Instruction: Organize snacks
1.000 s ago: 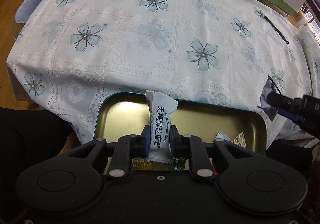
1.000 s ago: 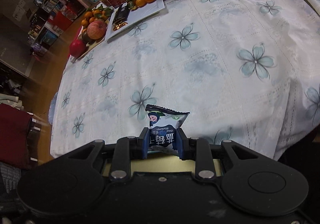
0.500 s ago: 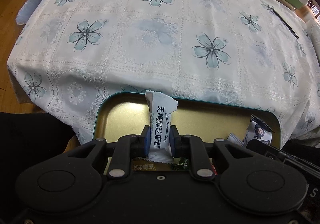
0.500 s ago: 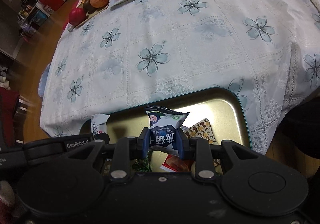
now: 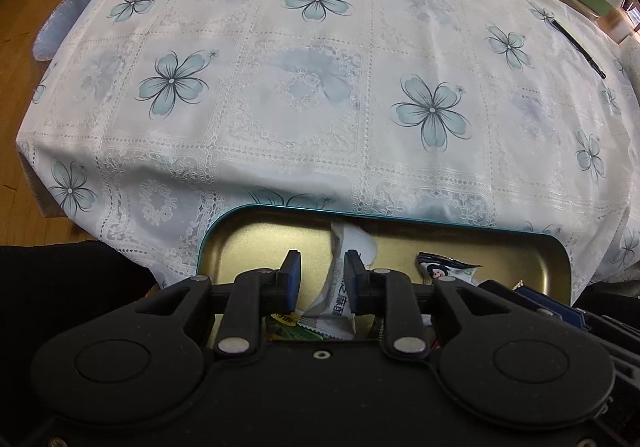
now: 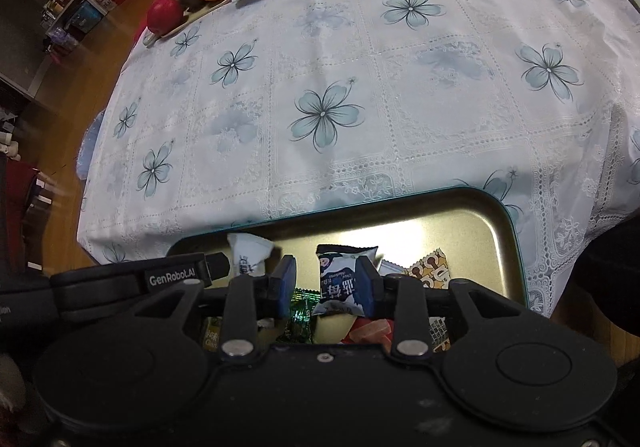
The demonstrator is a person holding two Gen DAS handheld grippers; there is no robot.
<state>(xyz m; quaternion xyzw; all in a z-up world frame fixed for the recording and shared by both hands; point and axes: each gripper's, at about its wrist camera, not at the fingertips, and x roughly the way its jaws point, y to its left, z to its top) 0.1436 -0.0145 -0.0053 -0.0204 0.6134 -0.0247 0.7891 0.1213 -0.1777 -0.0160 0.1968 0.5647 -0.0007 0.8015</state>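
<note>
Snack packets light, crinkly, slippery film; grab flat sealed ends. Left gripper (image 5: pixel 319 275) fingers wide, white sesame packet (image 5: pixel 340 287) loose over tin (image 5: pixel 400 216). Right gripper (image 6: pixel 325 283) fingers wide, blue packet (image 6: pixel 340 279) loose, at counter near edge.

Dim, fisheye-warped edges; glare inside the tin (image 6: pixel 460 223).
</note>
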